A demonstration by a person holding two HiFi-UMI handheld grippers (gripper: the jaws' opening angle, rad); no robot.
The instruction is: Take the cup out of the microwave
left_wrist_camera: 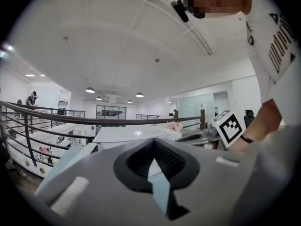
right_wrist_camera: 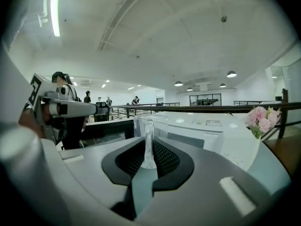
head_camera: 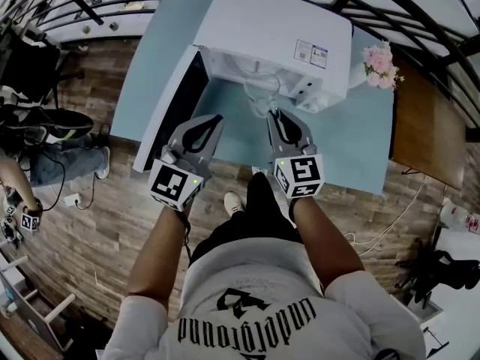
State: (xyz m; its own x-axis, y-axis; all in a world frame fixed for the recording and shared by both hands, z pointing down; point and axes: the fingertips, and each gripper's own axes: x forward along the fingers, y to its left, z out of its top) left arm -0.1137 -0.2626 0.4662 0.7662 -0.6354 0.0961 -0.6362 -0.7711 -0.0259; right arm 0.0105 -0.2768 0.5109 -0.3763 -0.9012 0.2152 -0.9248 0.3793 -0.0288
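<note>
The white microwave (head_camera: pixel 277 28) stands on a light blue table (head_camera: pixel 352 152) with its door (head_camera: pixel 174 107) swung open to the left. A clear glass cup (head_camera: pixel 261 94) hangs in front of the microwave's opening. My right gripper (head_camera: pixel 274 115) is shut on its handle (right_wrist_camera: pixel 148 140), and the cup body (right_wrist_camera: pixel 162 124) shows just beyond the jaws in the right gripper view. My left gripper (head_camera: pixel 218 118) hovers beside it over the table near the open door, shut with nothing between its jaws (left_wrist_camera: pixel 153 141).
A vase of pink flowers (head_camera: pixel 381 64) sits on the table right of the microwave. A brown wooden surface (head_camera: pixel 427 126) adjoins the table's right side. A black railing (head_camera: pixel 97 6) runs behind the table. A person sits at the far left (head_camera: pixel 30 163).
</note>
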